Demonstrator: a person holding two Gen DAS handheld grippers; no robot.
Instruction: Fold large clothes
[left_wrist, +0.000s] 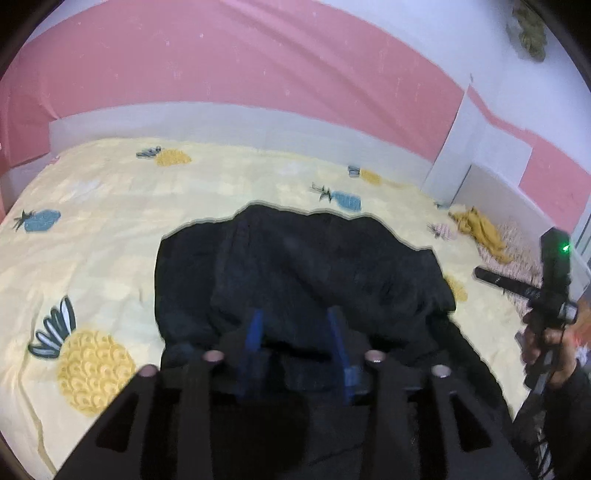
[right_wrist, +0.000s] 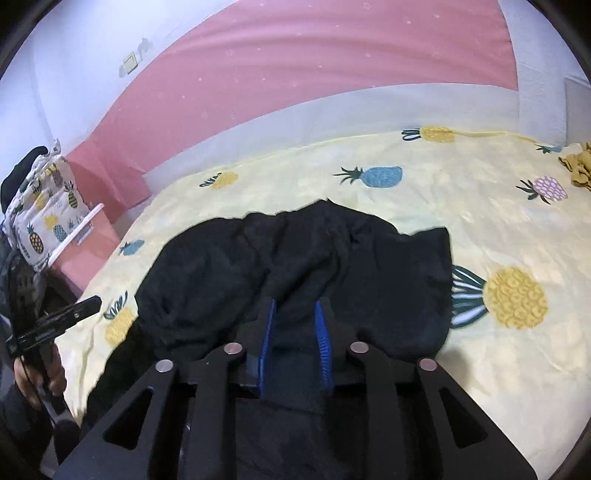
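A large black garment (left_wrist: 295, 266) lies bunched on the yellow pineapple-print bedsheet (left_wrist: 110, 192); the right wrist view shows it too, as the black garment (right_wrist: 295, 258). My left gripper (left_wrist: 296, 325) hovers over its near edge. Its blue fingers (left_wrist: 255, 332) stand apart, and I see no cloth pinched between them. My right gripper (right_wrist: 295, 321) is above the same garment's near part, its blue fingers (right_wrist: 321, 332) apart with a narrower gap and nothing clamped. Each gripper also shows from the side in the other view, held in a hand: the right gripper (left_wrist: 484, 275) and the left gripper (right_wrist: 88, 304).
A mustard-yellow cloth (left_wrist: 480, 230) lies crumpled at the bed's far right corner. Behind the bed rise a grey headboard (left_wrist: 221, 125) and a pink wall. A pineapple-print pillow (right_wrist: 44, 214) sits on a pink stand at the bed's left side.
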